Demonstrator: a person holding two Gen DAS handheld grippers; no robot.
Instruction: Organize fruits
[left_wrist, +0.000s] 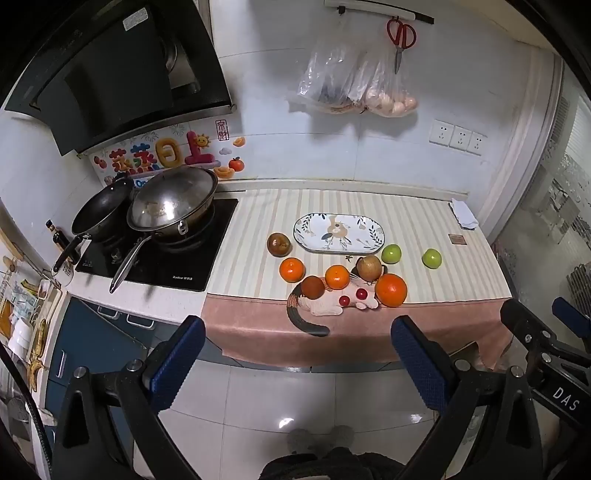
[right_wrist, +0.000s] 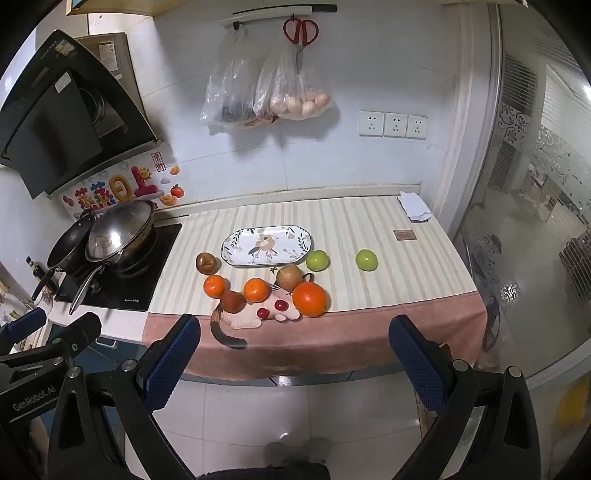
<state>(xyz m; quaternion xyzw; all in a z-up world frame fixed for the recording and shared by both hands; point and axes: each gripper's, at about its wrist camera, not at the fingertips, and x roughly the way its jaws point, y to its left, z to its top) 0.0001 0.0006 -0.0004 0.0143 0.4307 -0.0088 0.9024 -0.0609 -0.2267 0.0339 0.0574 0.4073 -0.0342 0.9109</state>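
- Both tools are held back over the floor tiles at the bottom of their frames, pointing toward the table; the left tool (left_wrist: 297, 360) and the right tool (right_wrist: 295, 356) each have their blue ribbed pads spread wide apart with nothing between them.
- The fruit sits mid-frame, well beyond both tools, none of it touched.
- A glossy large orange (right_wrist: 309, 299) lies nearest the table's front edge, touching a dull brown pear (right_wrist: 290, 277) behind it.
- Two smaller oranges (right_wrist: 255, 289) (right_wrist: 214, 286) and two tiny red cherries (right_wrist: 281, 305) cluster around a flat cat-shaped mat (right_wrist: 255, 317).
- Two smooth green apples (right_wrist: 317, 260) (right_wrist: 366, 260) lie toward the right.
- The oval floral plate (right_wrist: 236, 240) is behind the group, on a striped cloth (right_wrist: 369, 229).
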